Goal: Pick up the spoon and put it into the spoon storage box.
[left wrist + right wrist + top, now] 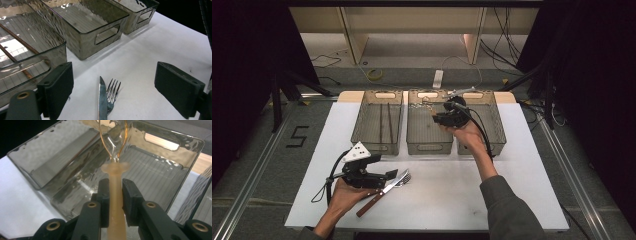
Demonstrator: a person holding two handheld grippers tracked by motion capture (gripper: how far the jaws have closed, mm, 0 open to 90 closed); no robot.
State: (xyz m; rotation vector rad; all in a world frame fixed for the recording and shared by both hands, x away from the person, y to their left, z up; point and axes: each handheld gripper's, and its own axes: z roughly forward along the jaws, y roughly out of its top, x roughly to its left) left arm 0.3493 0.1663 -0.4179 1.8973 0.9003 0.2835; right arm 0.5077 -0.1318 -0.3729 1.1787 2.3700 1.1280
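Lighting's pretty uneven from where I sit: the white table (522,165) is lit bright from overhead while the room around it drops to near black. Glare ripples on the clear bins (82,27) and the knife (102,100) blade. Up close, the spoon (116,195) looks soft and blurry.

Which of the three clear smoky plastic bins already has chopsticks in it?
The left bin, nearest the left gripper: two dark brown chopsticks lie along its floor. The middle bin and right bin hold none.
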